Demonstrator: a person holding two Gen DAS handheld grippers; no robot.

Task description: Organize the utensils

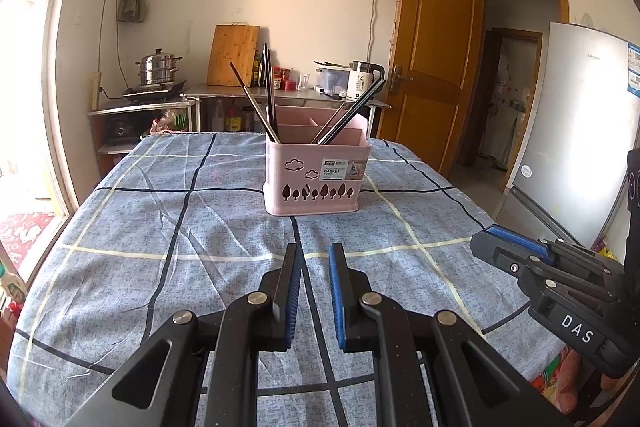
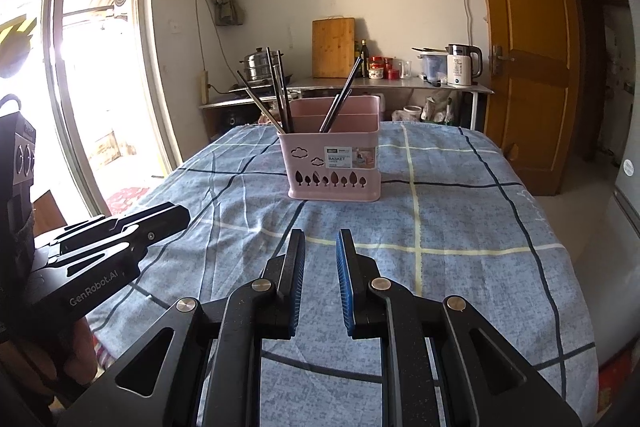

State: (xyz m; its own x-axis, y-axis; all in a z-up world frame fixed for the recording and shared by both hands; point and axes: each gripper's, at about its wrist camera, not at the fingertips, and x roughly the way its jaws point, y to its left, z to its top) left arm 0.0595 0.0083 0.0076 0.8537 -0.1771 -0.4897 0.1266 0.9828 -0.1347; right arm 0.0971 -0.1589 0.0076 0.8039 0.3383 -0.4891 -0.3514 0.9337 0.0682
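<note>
A pink utensil basket (image 1: 316, 173) with tree cut-outs stands on the checked blue tablecloth (image 1: 180, 227); it also shows in the right wrist view (image 2: 334, 167). Dark chopsticks (image 1: 270, 95) lean in its left compartment and more chopsticks (image 1: 352, 111) lean in its right one; in the right wrist view they stand at left (image 2: 276, 95) and right (image 2: 340, 99). My left gripper (image 1: 314, 251) is open and empty, well short of the basket. My right gripper (image 2: 320, 237) is open and empty, also short of it. Each gripper shows in the other's view, the right one (image 1: 486, 241) and the left one (image 2: 180, 215).
A steel counter (image 1: 224, 91) behind the table holds a steamer pot (image 1: 158, 67), a cutting board (image 1: 232, 55), jars and a kettle (image 1: 362, 79). A wooden door (image 1: 432, 67) and a fridge (image 1: 580, 147) stand at right. A bright window is at left.
</note>
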